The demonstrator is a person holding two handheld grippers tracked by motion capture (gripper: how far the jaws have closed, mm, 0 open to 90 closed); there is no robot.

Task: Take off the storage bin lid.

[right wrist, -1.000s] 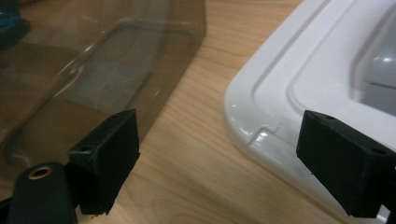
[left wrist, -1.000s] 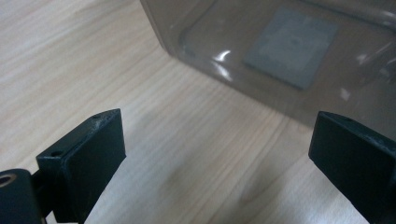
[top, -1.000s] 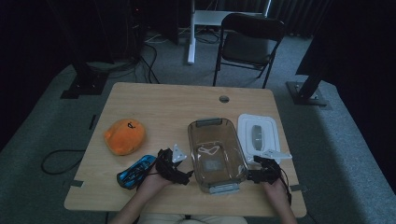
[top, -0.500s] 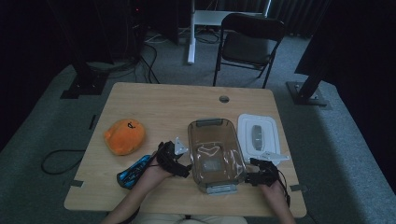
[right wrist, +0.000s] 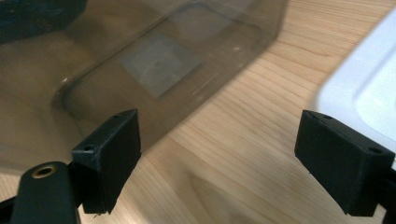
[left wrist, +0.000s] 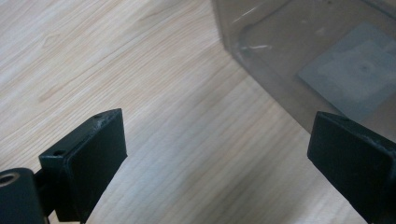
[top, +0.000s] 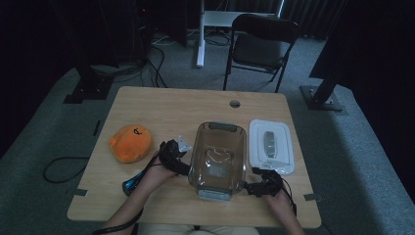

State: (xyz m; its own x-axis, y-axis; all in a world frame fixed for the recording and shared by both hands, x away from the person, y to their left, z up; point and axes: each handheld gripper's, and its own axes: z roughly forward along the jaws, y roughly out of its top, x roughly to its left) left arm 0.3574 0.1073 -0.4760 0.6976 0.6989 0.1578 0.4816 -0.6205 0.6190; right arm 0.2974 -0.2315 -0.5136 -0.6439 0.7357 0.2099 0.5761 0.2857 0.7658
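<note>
- Left tool (top: pixel 182 168): it is being held at the left long wall of the clear plastic container (top: pixel 218 156), with its jaws spread wide and nothing between them. In the left gripper view, bare wood is being framed by the two black jaws, and the container's lower corner (left wrist: pixel 299 60) is being seen just inside the right-hand jaw, apart from it.
- Right tool (top: pixel 250 187): it is being held near the container's near right corner, jaws likewise wide apart and empty. In the right gripper view, the container wall (right wrist: pixel 154 65) is being seen behind the left-hand jaw; whether they are touching cannot be told.
- Container: it is being flanked by both tools while standing upright on the table (top: pixel 161 105), toward the near edge and roughly at the middle. It is being shown without its lid, and a pale square label (right wrist: pixel 161 63) is being seen through its base.
- White lid (top: pixel 270 146): it is being left flat on the table just to the right of the container, apart from it; its edge (right wrist: pixel 359 88) is being caught beside the right tool's right-hand jaw.
- Surroundings: an orange plush toy (top: pixel 130 142) is being left to the left, well apart from the container.
- Progress, as judged: the approach is being completed; no grasp is yet being made on either side, so closing on the walls and any moving or lidding are being left to do.
</note>
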